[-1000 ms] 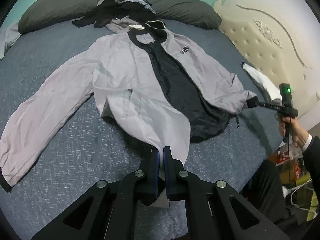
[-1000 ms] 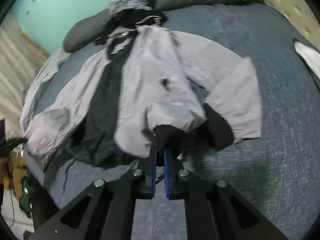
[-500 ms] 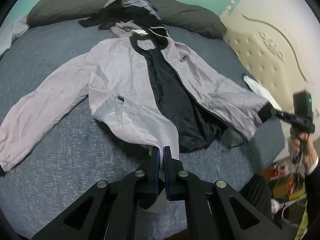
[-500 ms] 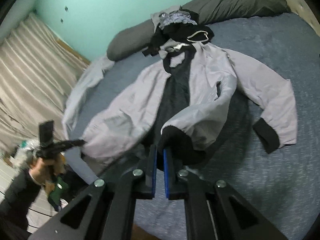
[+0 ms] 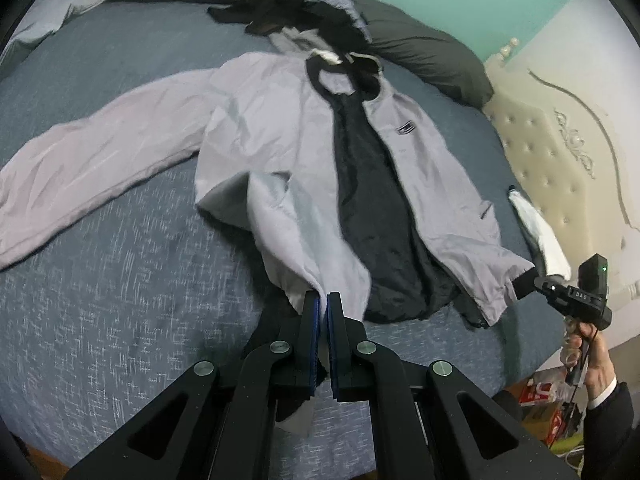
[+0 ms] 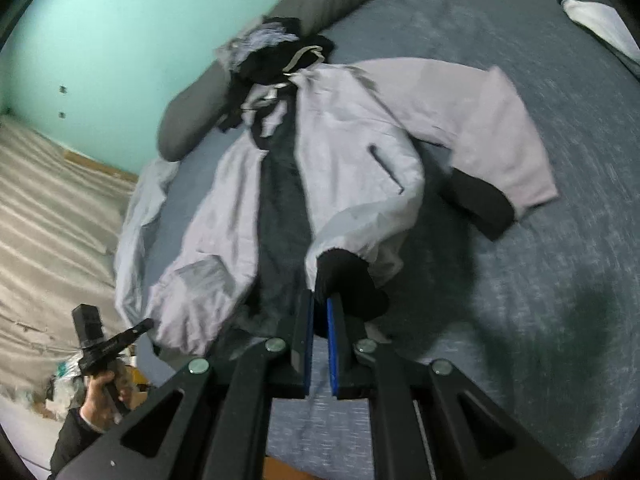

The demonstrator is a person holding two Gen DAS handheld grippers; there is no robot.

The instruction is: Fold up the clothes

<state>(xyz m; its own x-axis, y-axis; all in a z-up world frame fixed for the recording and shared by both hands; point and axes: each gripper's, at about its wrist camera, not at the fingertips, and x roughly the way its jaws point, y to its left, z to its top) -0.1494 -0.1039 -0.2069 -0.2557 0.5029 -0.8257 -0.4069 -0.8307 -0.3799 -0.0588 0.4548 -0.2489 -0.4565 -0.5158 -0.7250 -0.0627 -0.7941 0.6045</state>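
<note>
The grey jacket (image 5: 280, 128) lay open on the blue bed (image 5: 120, 300), front side up, with its dark lining showing down the middle. It looked thin, light and floppy, maybe a bit slippery, so it would sag and slide if lifted from one spot. The best places to hold it were the bottom corners and the cuffs.

The left gripper (image 5: 323, 300) was clenched on the bottom hem of one front flap. The right gripper (image 6: 320, 300) was clenched on the dark band at the other bottom corner.

There was one jacket with two sleeves, one heap of other clothes (image 5: 296, 12) by its collar, one long dark pillow (image 5: 420, 52), and one white cloth (image 5: 536, 232) at the bed's edge
</note>
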